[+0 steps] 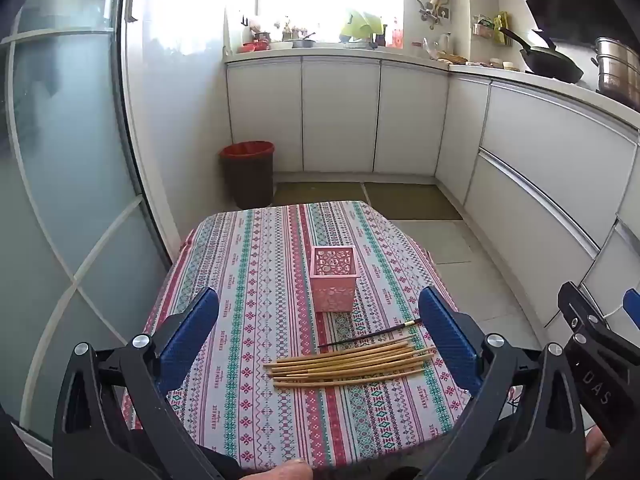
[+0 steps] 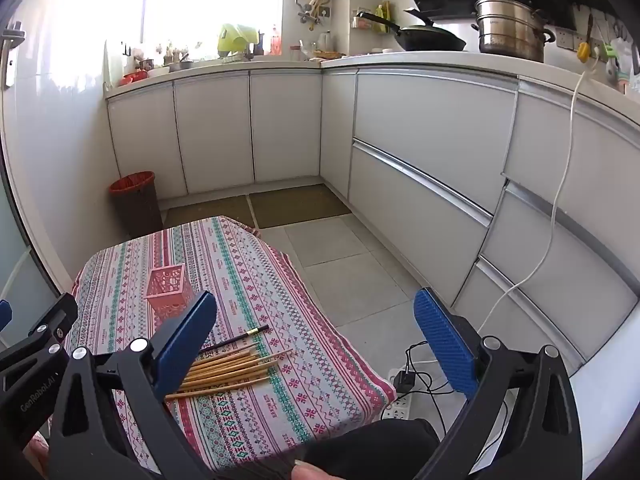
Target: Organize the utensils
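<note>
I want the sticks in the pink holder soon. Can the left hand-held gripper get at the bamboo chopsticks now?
Probably yes: the left hand-held gripper is open, the bamboo chopsticks lie loose on the tablecloth ahead, nothing covering them.

A small table covered with a striped, patterned cloth in red, green and white (image 1: 256,280) carries three items. A square pink perforated plastic holder (image 1: 333,278) stands upright near its middle. A loose bundle of pale bamboo chopsticks (image 1: 348,364) lies flat nearer the camera, with one dark chopstick (image 1: 368,334) just beside it on the holder's side.
</note>
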Available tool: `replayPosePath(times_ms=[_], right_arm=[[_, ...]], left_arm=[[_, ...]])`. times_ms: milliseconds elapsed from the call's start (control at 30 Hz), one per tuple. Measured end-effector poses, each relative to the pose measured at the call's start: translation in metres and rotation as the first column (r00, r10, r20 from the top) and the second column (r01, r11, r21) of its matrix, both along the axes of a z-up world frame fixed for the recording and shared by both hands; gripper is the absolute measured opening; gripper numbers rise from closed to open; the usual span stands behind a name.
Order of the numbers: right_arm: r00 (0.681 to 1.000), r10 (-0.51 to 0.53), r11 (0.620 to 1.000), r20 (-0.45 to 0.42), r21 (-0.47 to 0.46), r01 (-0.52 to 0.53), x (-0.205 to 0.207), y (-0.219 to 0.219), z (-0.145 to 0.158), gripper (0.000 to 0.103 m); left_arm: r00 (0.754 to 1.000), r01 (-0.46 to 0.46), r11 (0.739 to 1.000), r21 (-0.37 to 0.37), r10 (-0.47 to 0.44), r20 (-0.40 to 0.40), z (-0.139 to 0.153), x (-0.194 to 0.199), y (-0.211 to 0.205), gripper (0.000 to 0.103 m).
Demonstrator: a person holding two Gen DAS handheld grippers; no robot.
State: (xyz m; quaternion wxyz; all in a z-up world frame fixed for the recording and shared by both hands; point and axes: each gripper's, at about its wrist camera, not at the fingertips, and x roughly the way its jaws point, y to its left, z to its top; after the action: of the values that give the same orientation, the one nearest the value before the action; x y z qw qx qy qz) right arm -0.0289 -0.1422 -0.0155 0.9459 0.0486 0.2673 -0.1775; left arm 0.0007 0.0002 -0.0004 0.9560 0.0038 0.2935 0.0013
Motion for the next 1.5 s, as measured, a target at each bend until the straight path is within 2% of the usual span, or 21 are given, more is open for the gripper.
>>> replayPosePath(times_ms=[1500], right_arm=[[1.0, 0.009, 1.0, -0.016, -0.003, -0.009, 0.001, 0.002, -0.003, 0.096]], left_arm=[[1.0, -0.011, 1.0, -0.003, 0.011, -0.007, -0.01, 0.002, 0.003, 0.096]])
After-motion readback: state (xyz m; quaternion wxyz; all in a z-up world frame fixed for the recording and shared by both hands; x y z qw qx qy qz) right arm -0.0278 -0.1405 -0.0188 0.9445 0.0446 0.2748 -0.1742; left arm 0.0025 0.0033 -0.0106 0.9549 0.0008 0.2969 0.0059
